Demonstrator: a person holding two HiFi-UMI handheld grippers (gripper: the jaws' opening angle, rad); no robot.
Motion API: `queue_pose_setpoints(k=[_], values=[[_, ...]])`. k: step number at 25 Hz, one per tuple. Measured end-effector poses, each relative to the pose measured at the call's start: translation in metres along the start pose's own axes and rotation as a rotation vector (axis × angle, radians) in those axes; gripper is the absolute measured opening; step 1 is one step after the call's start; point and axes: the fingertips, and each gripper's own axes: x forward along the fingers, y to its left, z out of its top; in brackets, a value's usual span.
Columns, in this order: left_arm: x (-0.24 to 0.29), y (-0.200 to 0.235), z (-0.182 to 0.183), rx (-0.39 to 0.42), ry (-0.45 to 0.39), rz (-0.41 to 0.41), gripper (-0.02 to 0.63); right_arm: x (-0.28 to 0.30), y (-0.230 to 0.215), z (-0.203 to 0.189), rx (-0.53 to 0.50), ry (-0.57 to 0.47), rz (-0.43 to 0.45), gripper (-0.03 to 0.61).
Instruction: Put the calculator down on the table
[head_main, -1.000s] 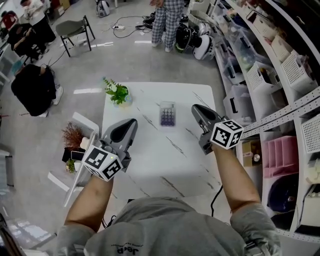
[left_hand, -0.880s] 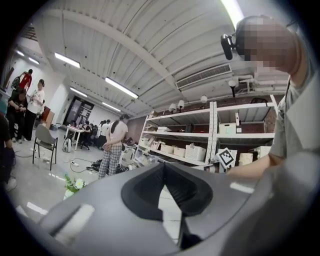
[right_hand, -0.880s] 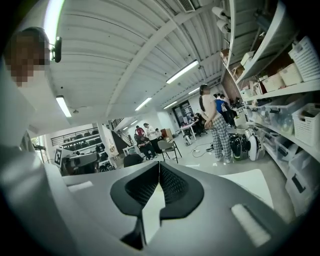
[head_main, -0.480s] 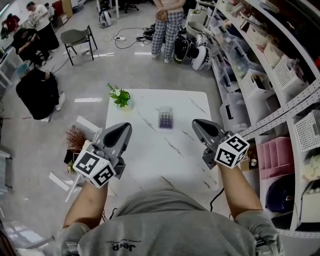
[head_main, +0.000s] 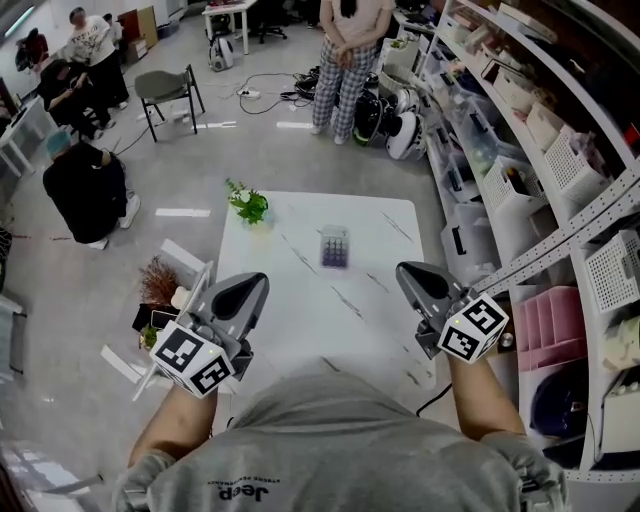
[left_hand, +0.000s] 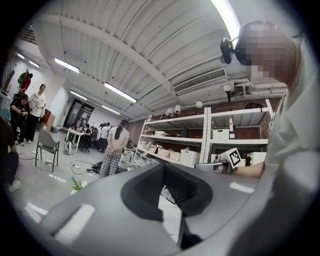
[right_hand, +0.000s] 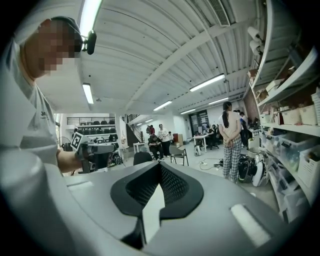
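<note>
The calculator (head_main: 335, 246), a small purple-grey slab with rows of keys, lies flat on the white marbled table (head_main: 300, 300), past its middle. Neither gripper touches it. My left gripper (head_main: 245, 290) hangs over the table's near left edge, shut and empty. My right gripper (head_main: 412, 275) is over the near right edge, also shut with nothing in it. In the left gripper view the left gripper (left_hand: 164, 164) has its jaws meeting at the tips, and the right gripper's marker cube (left_hand: 233, 157) shows beyond. In the right gripper view the right gripper (right_hand: 160, 164) has its jaws closed too.
A small potted green plant (head_main: 247, 203) stands at the table's far left corner. White shelving with bins (head_main: 560, 170) runs along the right. A person in checked trousers (head_main: 345, 60) stands beyond the table. Dried plants and clutter (head_main: 155, 290) sit on the floor at left.
Both grippers have drawn back toward my body and risen, away from the calculator. The calculator stays where it lies on the table.
</note>
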Motion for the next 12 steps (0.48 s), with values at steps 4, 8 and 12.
queue_pose_setpoints(k=[4,8,12], values=[[-0.0023,-0.0028,0.0030,-0.006,-0.005,-0.002,0.061,-0.0024,0.0013,0.0047,0.002,-0.023,-0.002,0.002],[-0.0025,-0.0045,0.0012,-0.016,-0.010,-0.003,0.061,0.0002,0.0042,0.0011,0.003,-0.022,0.008,0.002],[-0.0043,-0.0046,0.0023,-0.020,-0.021,-0.002,0.061,-0.0005,0.0057,0.0009,-0.001,-0.027,0.005,0.002]])
